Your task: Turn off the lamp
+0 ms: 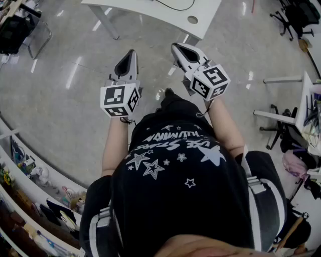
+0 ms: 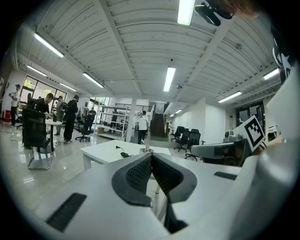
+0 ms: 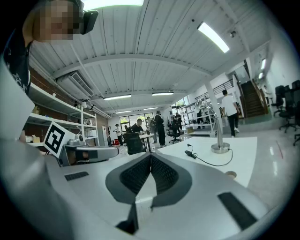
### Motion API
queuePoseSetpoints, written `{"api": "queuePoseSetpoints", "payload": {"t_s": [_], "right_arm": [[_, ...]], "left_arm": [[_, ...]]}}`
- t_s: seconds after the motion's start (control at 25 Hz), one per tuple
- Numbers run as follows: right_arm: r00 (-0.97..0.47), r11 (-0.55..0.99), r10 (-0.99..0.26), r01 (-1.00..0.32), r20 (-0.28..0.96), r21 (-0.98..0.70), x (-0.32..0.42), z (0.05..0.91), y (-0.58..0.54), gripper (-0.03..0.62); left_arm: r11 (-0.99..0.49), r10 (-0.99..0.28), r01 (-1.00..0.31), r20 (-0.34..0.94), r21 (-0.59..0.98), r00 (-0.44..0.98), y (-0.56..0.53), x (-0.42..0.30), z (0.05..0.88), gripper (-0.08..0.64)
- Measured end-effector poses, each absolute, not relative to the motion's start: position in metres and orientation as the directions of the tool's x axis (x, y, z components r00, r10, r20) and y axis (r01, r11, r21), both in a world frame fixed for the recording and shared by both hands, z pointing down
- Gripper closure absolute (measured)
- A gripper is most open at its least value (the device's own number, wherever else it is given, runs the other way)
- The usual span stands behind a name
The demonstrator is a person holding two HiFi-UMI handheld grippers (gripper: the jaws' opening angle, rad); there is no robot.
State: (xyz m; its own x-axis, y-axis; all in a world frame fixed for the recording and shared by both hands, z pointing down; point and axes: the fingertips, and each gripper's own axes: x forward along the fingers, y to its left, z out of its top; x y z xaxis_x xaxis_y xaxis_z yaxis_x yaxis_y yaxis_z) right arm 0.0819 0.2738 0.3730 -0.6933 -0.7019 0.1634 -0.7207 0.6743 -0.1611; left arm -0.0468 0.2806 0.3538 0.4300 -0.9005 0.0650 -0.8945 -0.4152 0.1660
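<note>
Left gripper (image 1: 130,56), right gripper (image 1: 179,50) both pressed together, empty, short of white surface (image 1: 140,7). Risk: hasty poke tips slim chrome lamp (image 3: 218,136) on surface, or snags black cable (image 3: 190,153) there.

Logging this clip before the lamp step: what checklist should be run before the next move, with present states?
1. Left gripper empty, jaws together: ok.
2. Right gripper empty, jaws together: ok.
3. Silver metal lamp with round base in view on the white table: ok.
4. Grippers close to the lamp: not ok, both are over the glossy grey floor, short of the table.
5. Lamp's switch located: cannot tell.
6. Lamp lit: cannot tell.
</note>
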Motion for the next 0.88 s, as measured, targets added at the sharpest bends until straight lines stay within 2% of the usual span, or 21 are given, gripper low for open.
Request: {"api": "queuePoseSetpoints", "payload": {"t_s": [0.36,0.88], "right_arm": [[-0.691,0.660,-0.709,-0.721,0.141,-0.211,0.090,0.380,0.220,0.586],[-0.714,0.676,-0.688,-0.695,0.128,-0.246,0.093,0.379,0.100,0.586]], "left_arm": [[-0.392,-0.905,-0.907,0.108,0.154,0.410,0.246,-0.048,0.365,0.551],[-0.368,-0.909,-0.920,0.157,0.135,0.386,0.136,-0.046,0.362,0.551]]}}
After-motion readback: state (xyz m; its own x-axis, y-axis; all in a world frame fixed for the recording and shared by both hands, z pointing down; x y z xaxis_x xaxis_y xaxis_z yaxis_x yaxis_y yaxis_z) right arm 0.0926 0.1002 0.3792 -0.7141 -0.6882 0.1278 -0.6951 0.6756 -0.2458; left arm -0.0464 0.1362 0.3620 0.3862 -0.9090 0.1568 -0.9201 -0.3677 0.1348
